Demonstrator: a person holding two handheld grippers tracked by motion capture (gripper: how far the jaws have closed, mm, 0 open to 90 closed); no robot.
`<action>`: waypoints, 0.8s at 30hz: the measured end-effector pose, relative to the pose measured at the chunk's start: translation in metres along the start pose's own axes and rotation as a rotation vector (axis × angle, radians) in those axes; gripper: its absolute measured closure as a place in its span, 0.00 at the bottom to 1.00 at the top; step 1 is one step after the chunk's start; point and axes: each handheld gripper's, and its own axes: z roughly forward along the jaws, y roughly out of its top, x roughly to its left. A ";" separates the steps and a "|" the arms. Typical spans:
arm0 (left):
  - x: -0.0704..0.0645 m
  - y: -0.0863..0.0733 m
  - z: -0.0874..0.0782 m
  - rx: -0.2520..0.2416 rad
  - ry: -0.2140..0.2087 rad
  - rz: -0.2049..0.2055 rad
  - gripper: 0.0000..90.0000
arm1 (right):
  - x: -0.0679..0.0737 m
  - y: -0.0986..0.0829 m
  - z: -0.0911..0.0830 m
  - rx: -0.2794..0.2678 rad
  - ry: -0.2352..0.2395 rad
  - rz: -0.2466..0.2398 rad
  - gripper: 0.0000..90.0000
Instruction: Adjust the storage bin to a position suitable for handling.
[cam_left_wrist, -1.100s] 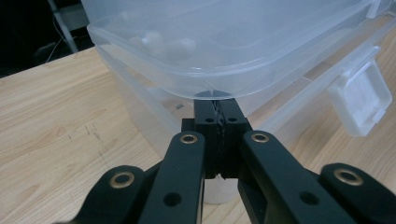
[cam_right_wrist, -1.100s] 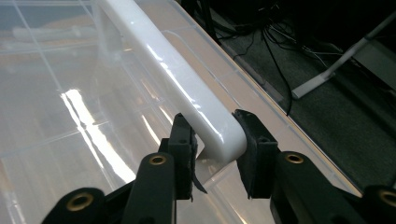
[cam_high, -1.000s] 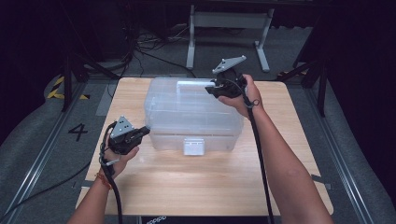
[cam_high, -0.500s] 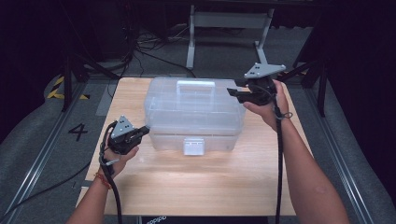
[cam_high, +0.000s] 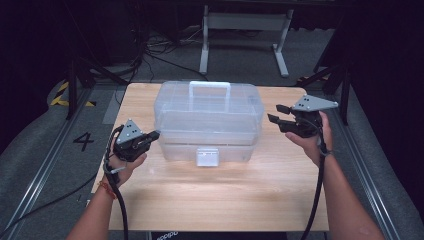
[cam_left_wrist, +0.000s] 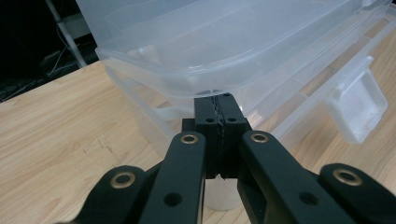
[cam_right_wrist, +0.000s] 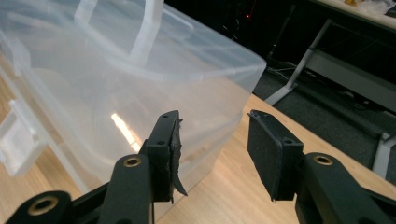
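Observation:
A clear plastic storage box (cam_high: 207, 120) with a lid, a carry handle (cam_high: 209, 89) and a front latch (cam_high: 207, 157) stands on the wooden table (cam_high: 210, 195). My left gripper (cam_high: 154, 134) is shut with nothing between its jaws, its tip right at the box's left end (cam_left_wrist: 187, 74), just under the lid's rim. My right gripper (cam_high: 276, 113) is open, a short way off the box's right end (cam_right_wrist: 140, 102), holding nothing. In the right gripper view one pad (cam_right_wrist: 173, 154) looks frayed at its lower edge.
The table's front half lies in front of the box. Beyond the far edge stands a grey metal frame (cam_high: 245, 25) on dark carpet with cables (cam_high: 150, 45). A floor mark "4" (cam_high: 83, 141) lies left of the table.
My right gripper has left the top of the box's lid, swung out to the right and come down beside the box's right end. The left gripper has stayed put.

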 end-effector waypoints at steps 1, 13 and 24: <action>0.001 0.001 0.000 0.002 -0.002 0.002 1.00 | 0.000 0.000 0.000 0.000 0.000 0.000 0.61; 0.006 0.020 -0.005 -0.002 -0.002 0.032 1.00 | 0.007 -0.023 0.011 0.033 0.058 0.027 0.56; 0.007 0.025 -0.006 0.003 -0.003 0.043 0.99 | 0.014 -0.033 0.024 0.048 0.053 0.031 0.54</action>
